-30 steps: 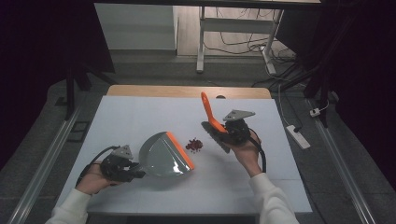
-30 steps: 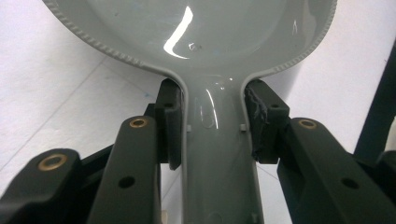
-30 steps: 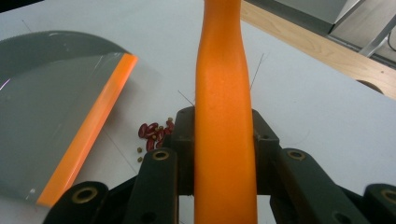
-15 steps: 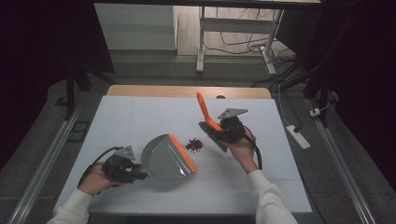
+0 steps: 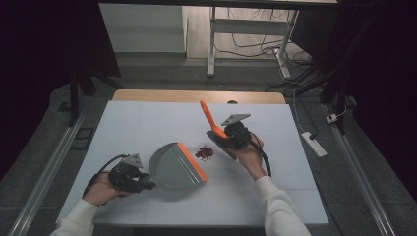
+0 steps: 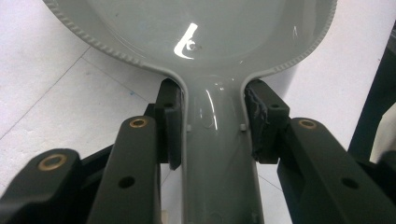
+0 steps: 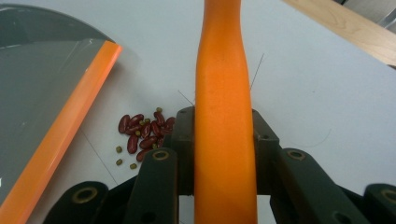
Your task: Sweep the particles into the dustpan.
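A grey dustpan (image 5: 172, 166) with an orange front lip (image 5: 193, 161) lies on the white table, its lip facing a small pile of red beans (image 5: 204, 153). My left gripper (image 5: 146, 185) is shut on the dustpan's handle (image 6: 217, 154), jaws pressed on both sides. An orange-handled brush (image 5: 210, 119) stands tilted just right of the beans, and my right gripper (image 5: 225, 139) is shut on its handle (image 7: 223, 116). In the right gripper view the beans (image 7: 142, 133) lie between the dustpan lip (image 7: 65, 126) and the jaws, with a few small green ones among them.
The white table top (image 5: 147, 123) has a wooden strip (image 5: 196, 96) along its far edge. A white power strip (image 5: 312, 143) lies on the floor to the right. A metal stand (image 5: 212, 44) and cables sit beyond the table.
The left gripper has pulled the dustpan slightly toward the near left, and its lip now sits a little farther from the beans. The brush has tilted and shifted slightly left toward the pile.
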